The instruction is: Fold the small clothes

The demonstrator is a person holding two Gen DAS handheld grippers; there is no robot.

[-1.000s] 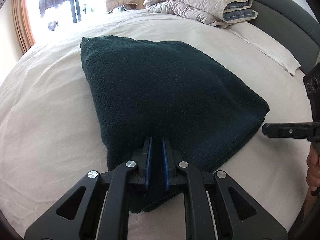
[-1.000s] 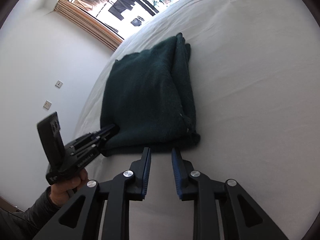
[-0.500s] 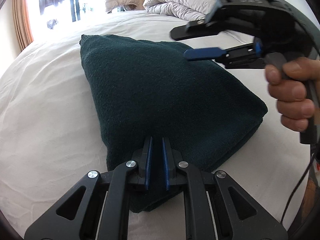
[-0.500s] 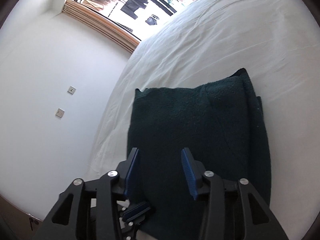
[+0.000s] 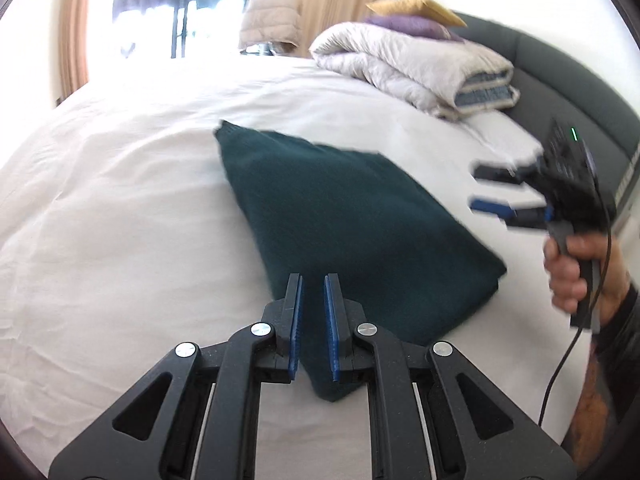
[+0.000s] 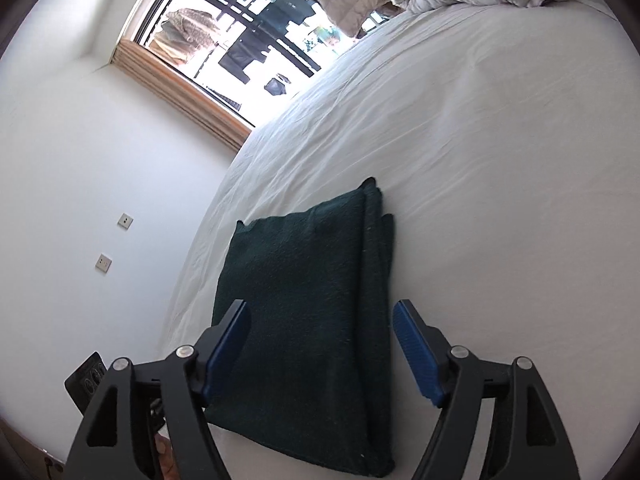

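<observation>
A dark green knitted garment point(image 5: 352, 236) lies folded into a thick rectangle on the white bed sheet point(image 5: 120, 216). My left gripper point(image 5: 313, 284) hangs above the garment's near corner with a narrow gap between its blue pads and nothing in it. My right gripper point(image 6: 320, 312) is wide open above the garment point(image 6: 304, 320), its fingers clear of the cloth. The right gripper also shows in the left wrist view point(image 5: 492, 188), blurred, to the right of the garment.
A folded pale duvet point(image 5: 412, 64) with purple and yellow pillows lies at the head of the bed by the dark headboard point(image 5: 576, 92). A window point(image 6: 248, 28) and a white wall with sockets point(image 6: 103, 263) stand beyond the bed's far edge.
My left gripper has lifted back from the garment's near corner. My right gripper has opened wider and swung off the garment to its right side.
</observation>
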